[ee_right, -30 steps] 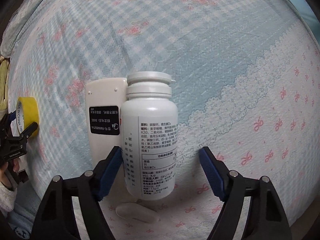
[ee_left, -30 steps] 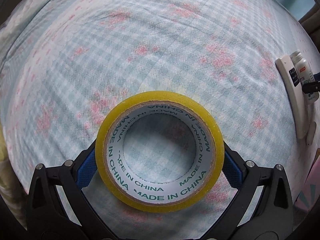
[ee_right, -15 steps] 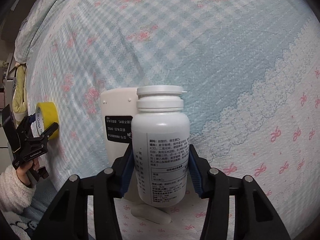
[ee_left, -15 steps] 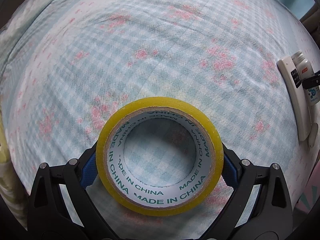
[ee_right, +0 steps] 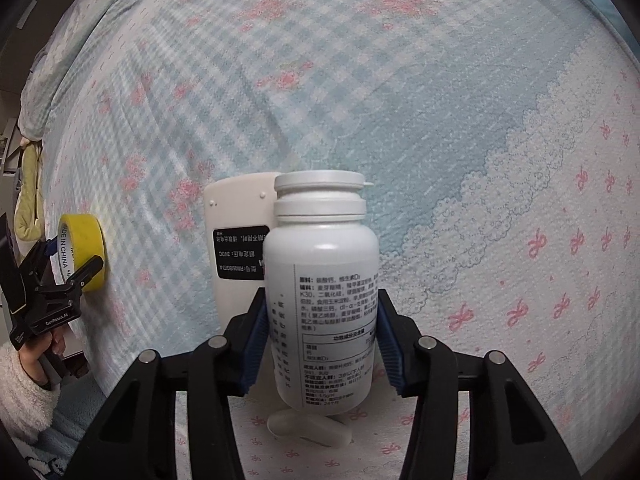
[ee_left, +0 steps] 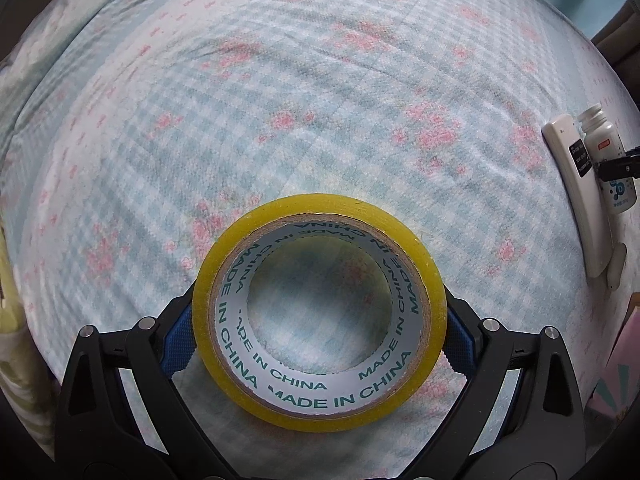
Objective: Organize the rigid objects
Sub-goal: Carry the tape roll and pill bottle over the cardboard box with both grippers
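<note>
My left gripper (ee_left: 320, 332) is shut on a yellow tape roll (ee_left: 404, 236) printed "MADE IN CHINA", held over the checked bedsheet (ee_left: 304, 92). My right gripper (ee_right: 322, 344) is shut on a white pill bottle (ee_right: 322, 256) with a white cap, pads pressed on both its sides. A white remote (ee_right: 236, 236) lies face down on the sheet just left of and behind the bottle. In the left wrist view the remote (ee_left: 568, 176) and bottle (ee_left: 604, 140) show at the far right. In the right wrist view the tape roll (ee_right: 82, 248) in the left gripper shows at the far left.
A small white oval object (ee_right: 308, 428) lies on the sheet under the bottle. The sheet turns to a pink-bow pattern (ee_right: 560, 280) on the right. The bed edge and a folded yellow-green cloth (ee_right: 28, 196) are at the left. A person's sleeve (ee_right: 24, 392) holds the left gripper.
My right gripper closed from open onto the pill bottle and lifted it slightly. The left gripper, still holding the tape roll, drew back a little.
</note>
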A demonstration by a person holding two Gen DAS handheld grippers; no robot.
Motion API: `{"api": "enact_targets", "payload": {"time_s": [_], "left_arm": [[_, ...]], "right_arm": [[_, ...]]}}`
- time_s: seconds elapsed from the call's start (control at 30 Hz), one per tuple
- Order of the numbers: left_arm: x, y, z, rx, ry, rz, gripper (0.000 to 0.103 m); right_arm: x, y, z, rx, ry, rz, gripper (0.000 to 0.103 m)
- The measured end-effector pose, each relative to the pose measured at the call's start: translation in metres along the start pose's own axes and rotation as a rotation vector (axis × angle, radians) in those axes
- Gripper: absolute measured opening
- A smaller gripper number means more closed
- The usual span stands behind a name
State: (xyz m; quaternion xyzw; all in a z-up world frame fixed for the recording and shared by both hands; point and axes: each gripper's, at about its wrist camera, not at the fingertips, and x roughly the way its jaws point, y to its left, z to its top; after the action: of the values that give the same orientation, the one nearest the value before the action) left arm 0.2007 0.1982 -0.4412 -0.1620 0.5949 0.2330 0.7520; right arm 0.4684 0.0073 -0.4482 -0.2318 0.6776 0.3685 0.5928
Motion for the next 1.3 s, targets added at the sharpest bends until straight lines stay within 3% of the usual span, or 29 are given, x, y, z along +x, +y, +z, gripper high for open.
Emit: {"api": "enact_targets", "payload": {"time_s": [0.37, 0.57, 0.87, 1.07, 1.3], "left_arm": [[-0.044, -0.007, 0.007, 0.062, -0.053, -0.026, 0.097], [-0.089, -0.019, 0.012, 0.13, -0.102, -0.057, 0.097], [-0.173, -0.06, 0.022, 0.324, -0.173, -0.154, 0.097], [-0.221, -0.106, 0.021, 0.453, -0.203, -0.231, 0.097], [-0.26, -0.179, -0.003, 0.611, -0.236, -0.309, 0.097]], "right_arm": [[-0.038, 0.019, -0.041, 0.114, -0.113, 0.03, 0.046], [-0.083, 0.021, -0.076, 0.228, -0.2, 0.06, 0.046], [-0.159, 0.046, -0.168, 0.495, -0.362, 0.066, 0.046], [-0.199, 0.062, -0.234, 0.653, -0.448, -0.006, 0.046], [-0.23, 0.064, -0.314, 0.804, -0.55, 0.001, 0.046]]}}
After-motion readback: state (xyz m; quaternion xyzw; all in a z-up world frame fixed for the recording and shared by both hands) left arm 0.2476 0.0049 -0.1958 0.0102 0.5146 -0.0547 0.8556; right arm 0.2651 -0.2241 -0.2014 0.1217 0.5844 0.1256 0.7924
